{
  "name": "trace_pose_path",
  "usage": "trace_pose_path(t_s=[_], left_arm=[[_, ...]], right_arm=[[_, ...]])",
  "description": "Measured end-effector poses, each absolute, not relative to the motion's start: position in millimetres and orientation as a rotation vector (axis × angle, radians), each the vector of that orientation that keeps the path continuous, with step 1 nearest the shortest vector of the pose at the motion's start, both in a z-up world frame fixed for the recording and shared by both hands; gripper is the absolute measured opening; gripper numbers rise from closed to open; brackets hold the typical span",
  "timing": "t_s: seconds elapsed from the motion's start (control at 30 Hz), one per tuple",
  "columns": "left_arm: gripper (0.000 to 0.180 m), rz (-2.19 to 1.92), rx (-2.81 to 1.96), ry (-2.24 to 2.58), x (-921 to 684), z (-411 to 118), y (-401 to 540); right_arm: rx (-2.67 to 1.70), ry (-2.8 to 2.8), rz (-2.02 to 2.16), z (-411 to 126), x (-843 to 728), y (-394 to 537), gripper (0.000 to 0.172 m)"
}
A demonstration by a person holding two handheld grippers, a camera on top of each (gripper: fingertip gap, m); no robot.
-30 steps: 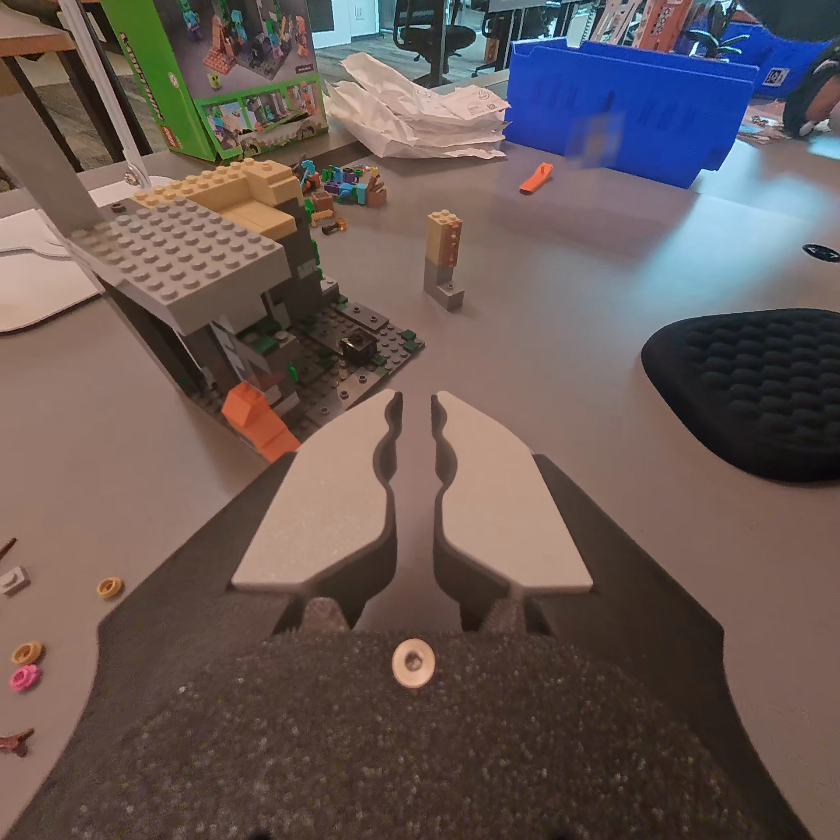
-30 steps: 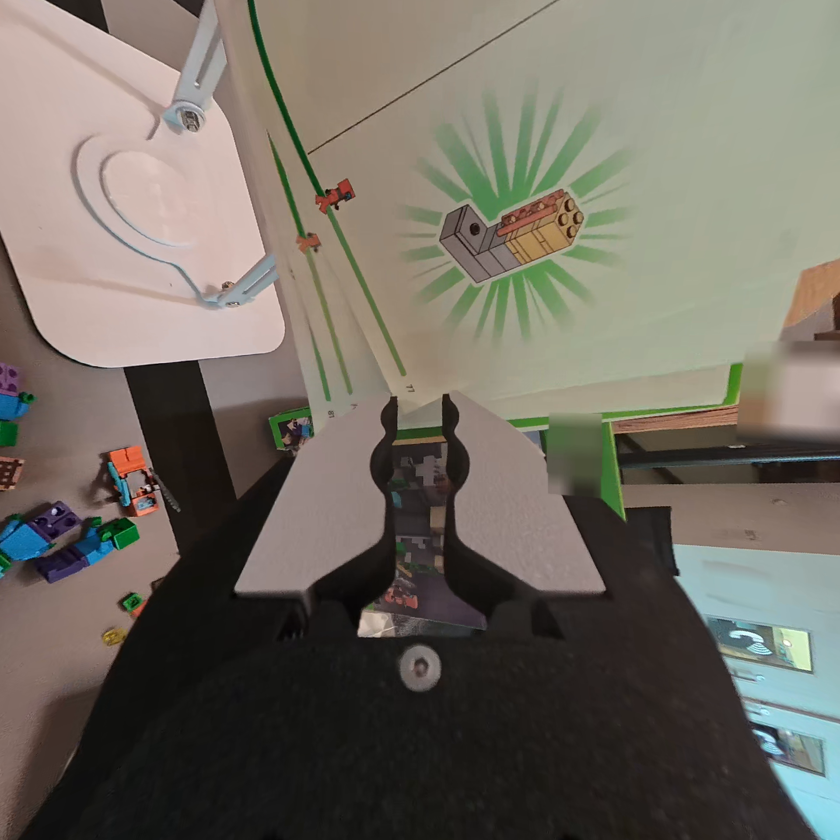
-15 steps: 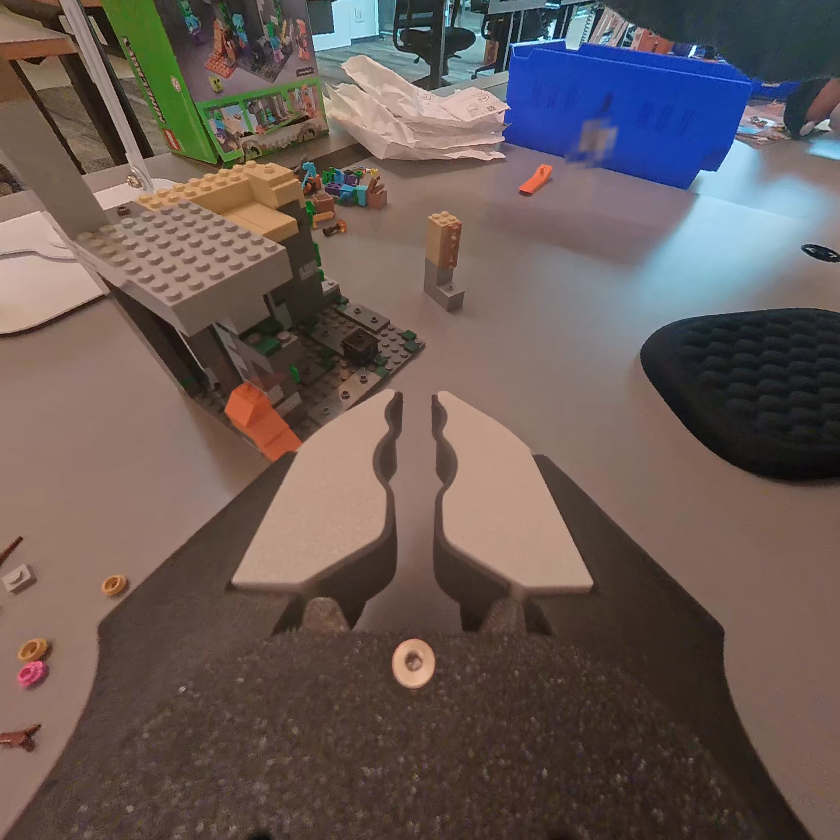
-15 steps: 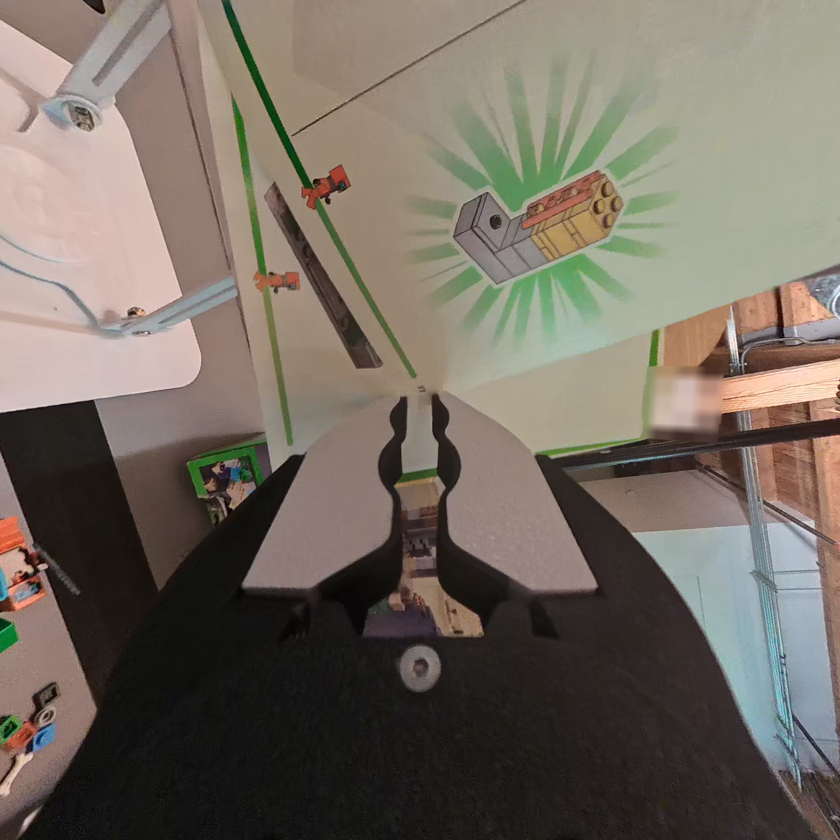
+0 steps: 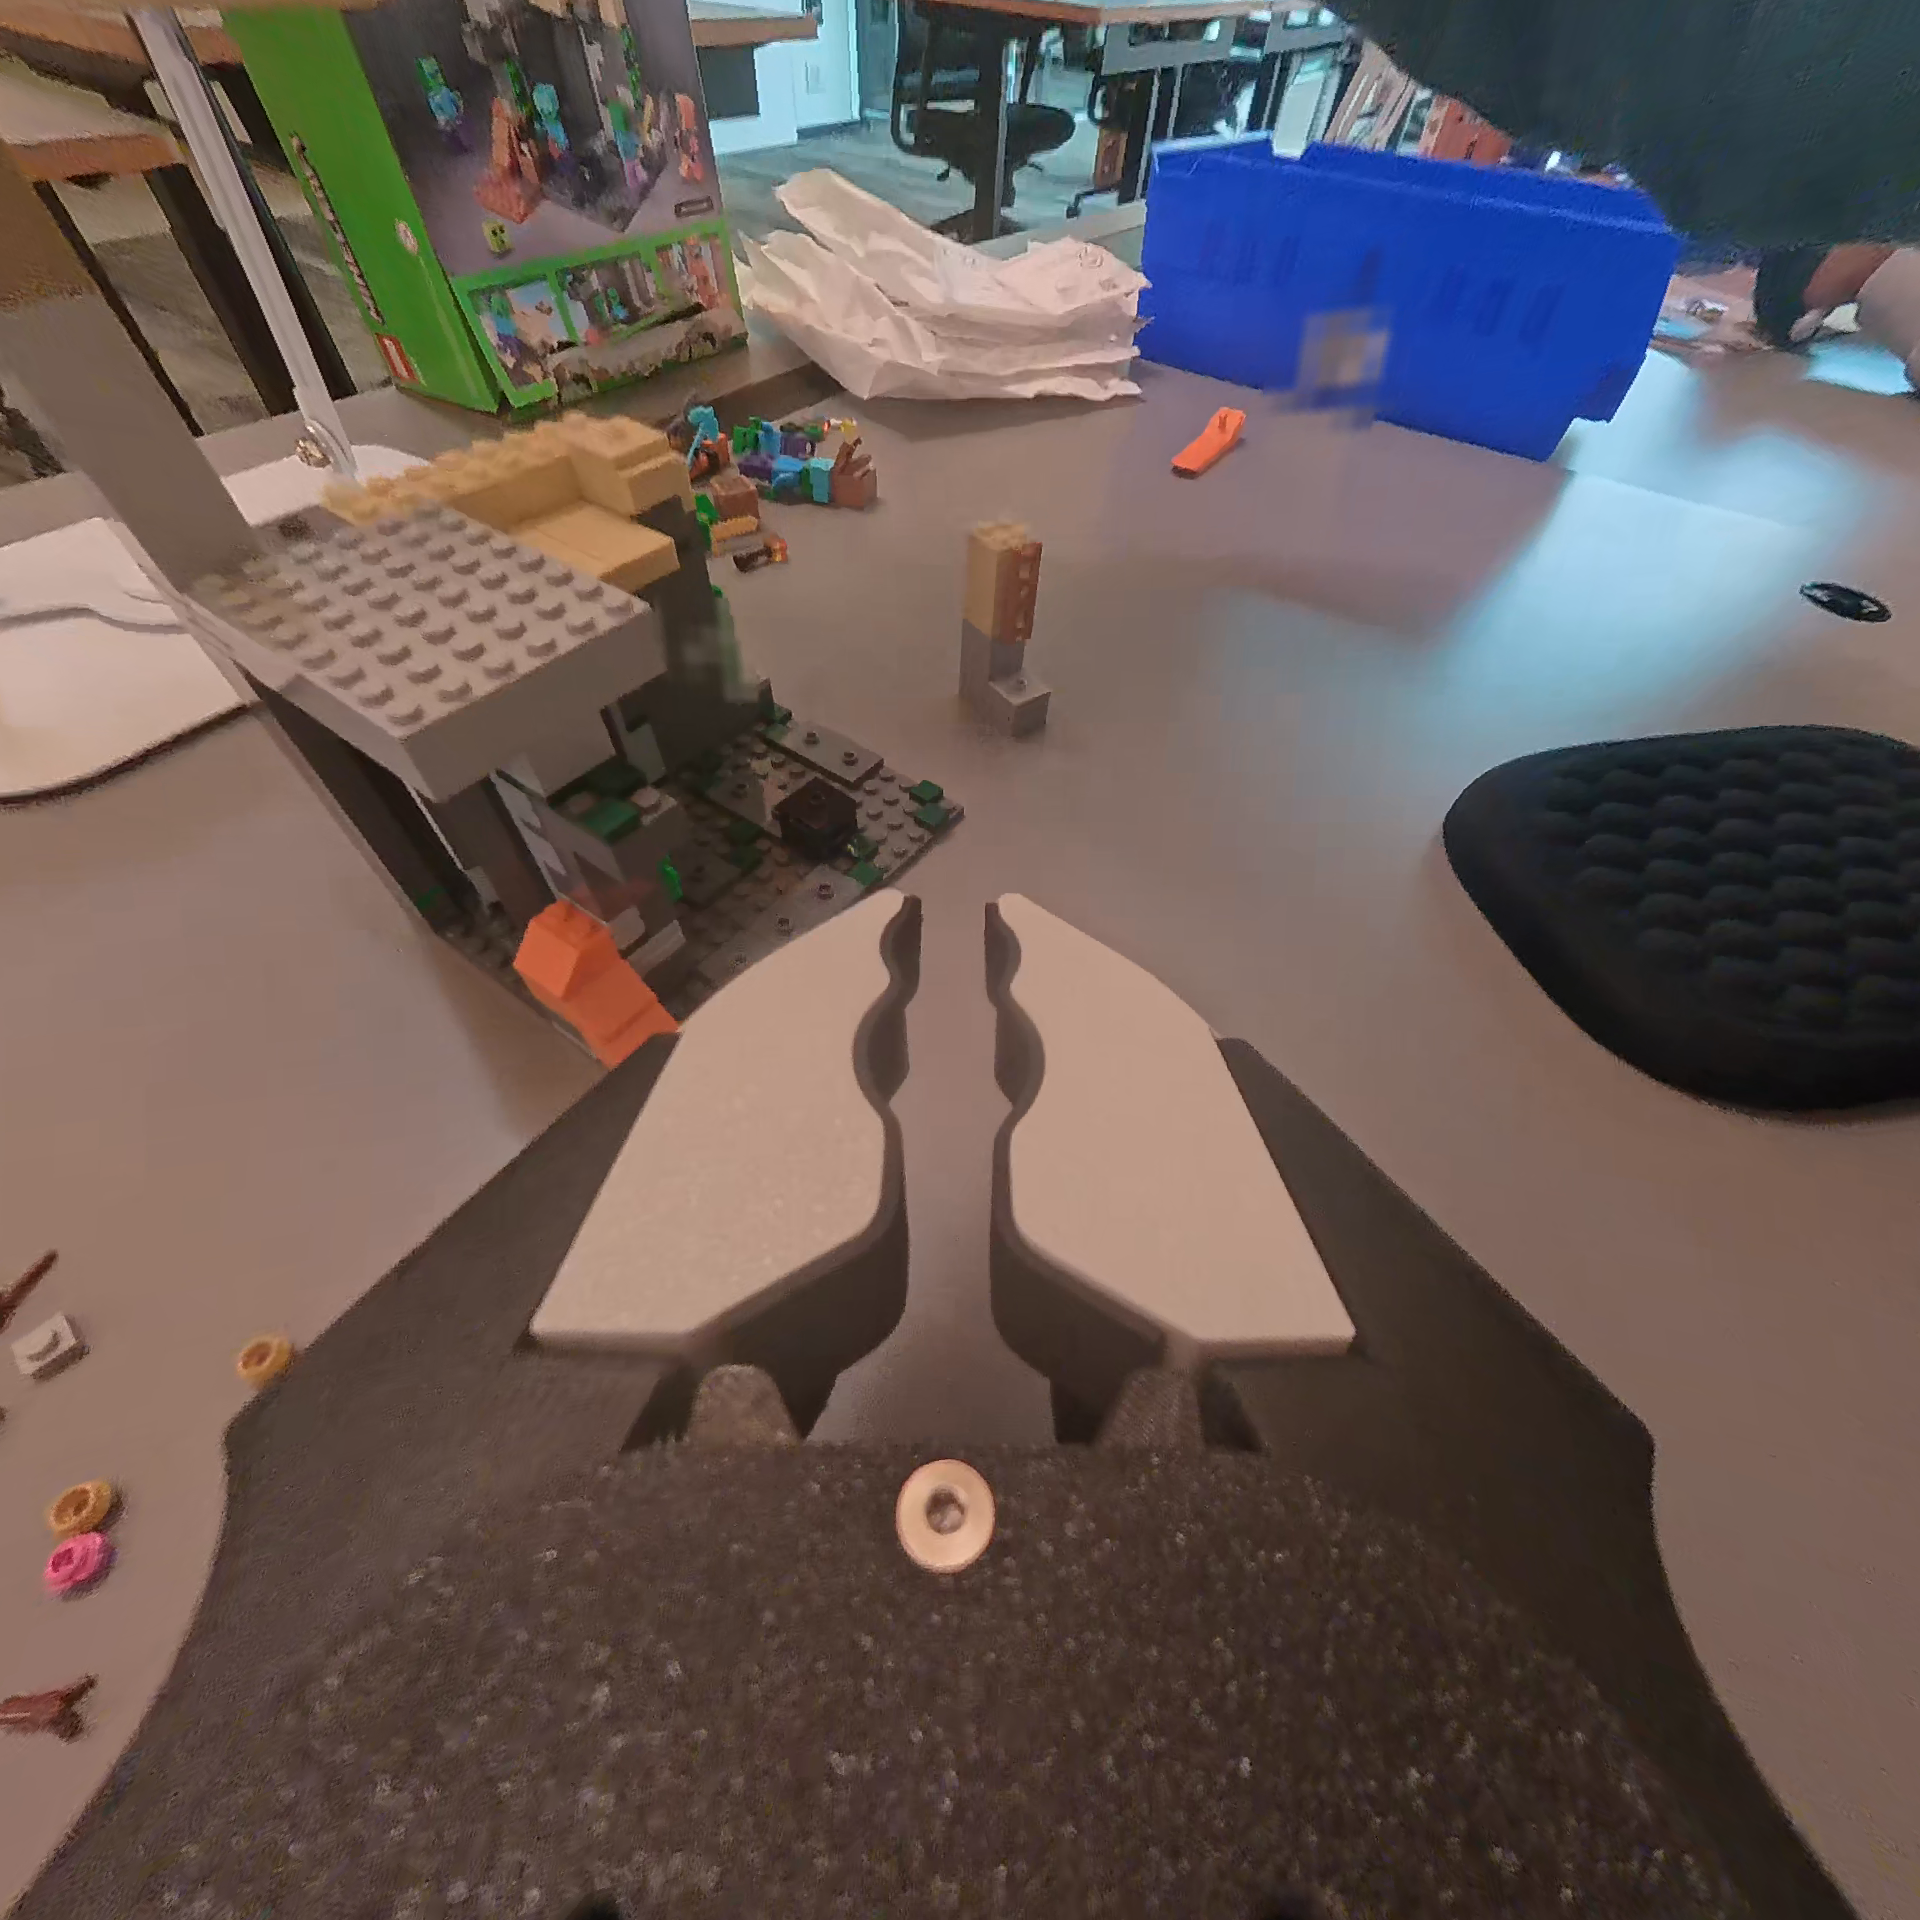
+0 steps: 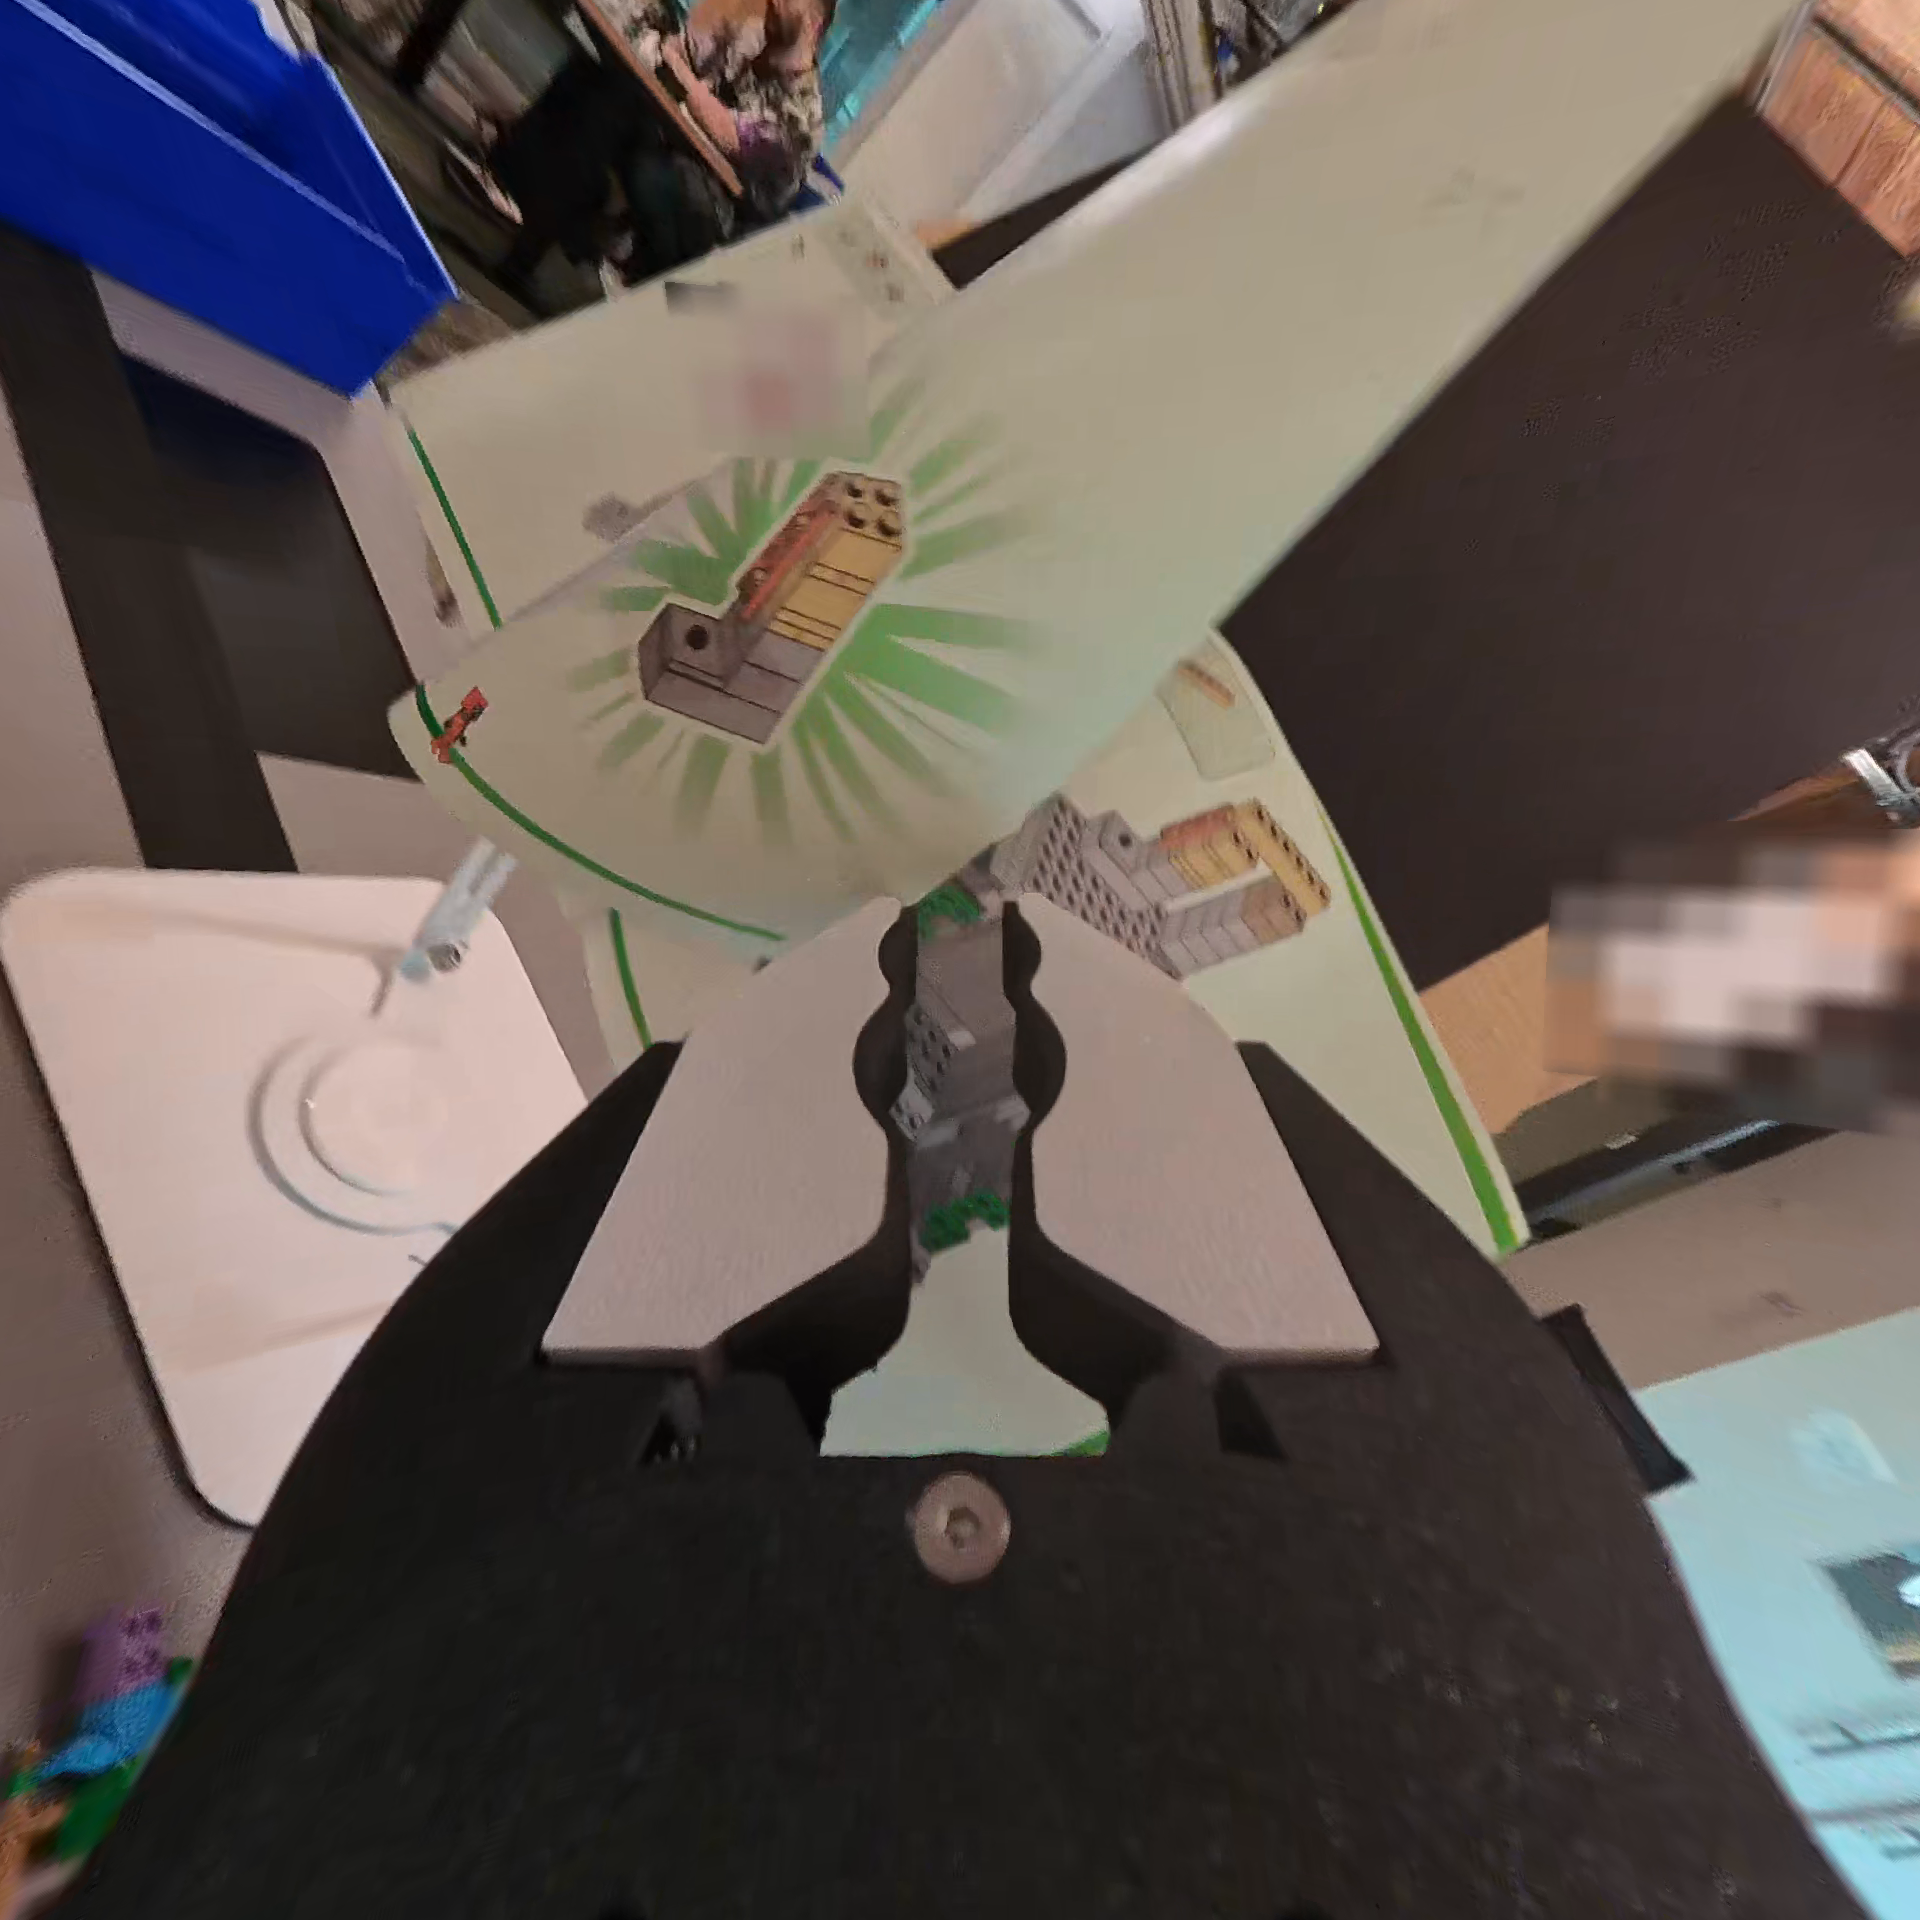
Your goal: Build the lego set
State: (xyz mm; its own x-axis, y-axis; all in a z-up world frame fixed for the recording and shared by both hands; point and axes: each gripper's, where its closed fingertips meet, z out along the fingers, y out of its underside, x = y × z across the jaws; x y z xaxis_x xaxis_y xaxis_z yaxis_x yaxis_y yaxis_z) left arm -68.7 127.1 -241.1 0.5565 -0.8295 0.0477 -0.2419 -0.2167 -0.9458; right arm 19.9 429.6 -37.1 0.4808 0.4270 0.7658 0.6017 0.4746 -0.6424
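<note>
In the left wrist view my left gripper (image 5: 951, 914) hovers low over the grey table, jaws slightly apart with nothing between them. The grey, tan and green lego build (image 5: 499, 665) stands just ahead to its left. A small tan-and-grey lego column (image 5: 1000, 634) stands upright beyond the fingertips. In the right wrist view my right gripper (image 6: 956, 914) points at the instruction booklet. Its fingers stand apart and only the lower page (image 6: 1195, 883) shows between them. A loose page (image 6: 831, 623) with a drawing of the small column curls up, motion-blurred, just above the fingertips.
A green set box (image 5: 520, 208), white paper bags (image 5: 935, 301) and a blue bin (image 5: 1403, 281) line the back. An orange brick separator (image 5: 1208, 441) and a pile of coloured pieces (image 5: 779, 468) lie mid-table. A black mat (image 5: 1704, 914) lies right. The white stand base (image 6: 260, 1122) is left of the booklet. The gap from one gripper's tips to the other's is roughly 40 centimetres. It is some 15 centimetres from my left tips to the small tan-and-grey lego column (image 5: 1000, 634).
My right gripper narrowed at the page's lower edge, then widened, while it swung and tilted. The page lifted and is swinging over, baring the page beneath. My left gripper has barely moved.
</note>
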Motion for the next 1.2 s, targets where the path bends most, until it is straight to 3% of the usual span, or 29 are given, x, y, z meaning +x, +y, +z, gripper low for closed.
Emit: trace_pose_path(t_s=[0.27, 0.43, 0.63, 0.77, 0.97, 1.2], left_arm=[[0.016, -0.536, -1.644, 0.874, -90.6, -169.6, 172.2], [0.045, -0.253, -1.609, 0.726, -132.1, -98.5, 275.6], [0.066, -0.309, -1.630, 0.648, -129.0, -78.3, 355.8], [0.064, -0.371, -1.631, 0.638, -117.0, -84.4, 367.4], [0.030, -0.491, -1.584, 0.535, -123.1, -87.3, 373.0], [0.017, -0.617, -1.538, 0.396, -129.7, -86.2, 384.3]], right_arm=[[-1.141, -1.165, -0.009, -34.1, -32.0, 408.1, 0.020], [-1.154, -1.177, 0.012, -43.3, -59.2, 408.2, 0.020], [-1.193, -1.192, 0.021, -57.3, -77.1, 412.7, 0.020], [-1.214, -1.221, 0.009, -68.6, -83.6, 418.2, 0.020], [-1.210, -1.233, 0.032, -75.9, -88.5, 416.6, 0.020], [-1.207, -1.254, 0.037, -87.8, -88.6, 410.5, 0.019]])
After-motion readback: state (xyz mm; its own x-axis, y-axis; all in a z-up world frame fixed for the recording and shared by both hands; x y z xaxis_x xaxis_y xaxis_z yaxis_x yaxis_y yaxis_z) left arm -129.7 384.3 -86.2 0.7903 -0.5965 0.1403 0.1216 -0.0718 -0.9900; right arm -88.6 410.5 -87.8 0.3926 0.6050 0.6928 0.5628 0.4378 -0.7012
